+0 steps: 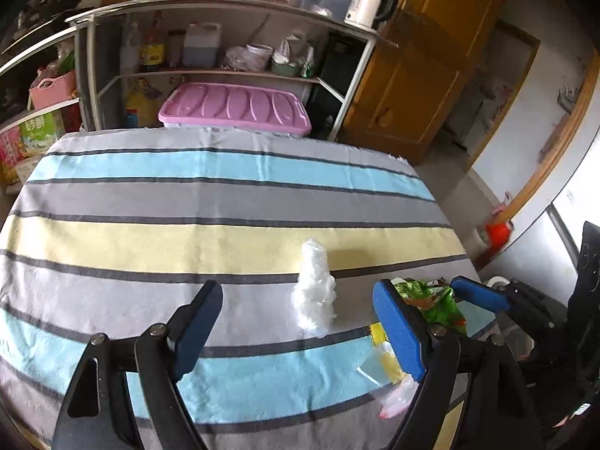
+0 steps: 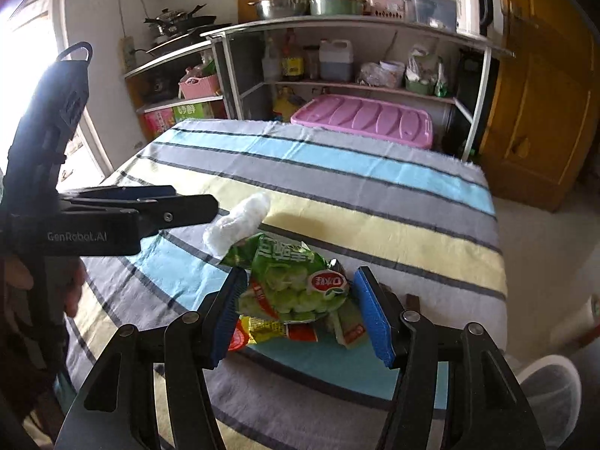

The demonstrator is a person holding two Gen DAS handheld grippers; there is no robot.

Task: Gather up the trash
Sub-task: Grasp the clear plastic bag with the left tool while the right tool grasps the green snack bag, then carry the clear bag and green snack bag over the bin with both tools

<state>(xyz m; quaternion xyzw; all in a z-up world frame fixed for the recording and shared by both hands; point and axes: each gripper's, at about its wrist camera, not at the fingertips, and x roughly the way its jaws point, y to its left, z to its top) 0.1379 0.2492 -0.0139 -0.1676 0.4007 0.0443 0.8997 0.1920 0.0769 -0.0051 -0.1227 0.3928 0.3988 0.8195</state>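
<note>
The left gripper (image 1: 300, 332) hung wide open, holding nothing, the white wad (image 1: 314, 292) lying on the cloth (image 1: 150, 195) between its fingers. The right gripper (image 2: 300, 315) gaped wide around the green bag (image 2: 288, 281); whether the pads touched it I could not tell. The wad lay at the bag's 11 o'clock.

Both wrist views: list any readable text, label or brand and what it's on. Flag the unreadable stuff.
"GenRobot.AI": on the black body of the left gripper, seen in the right wrist view.
Green snack bag: large white characters and a red oval logo, upside down, not legible.
Green and pink cartons on the low shelf: print blurred.
Sauce bottle label: too small.
</note>
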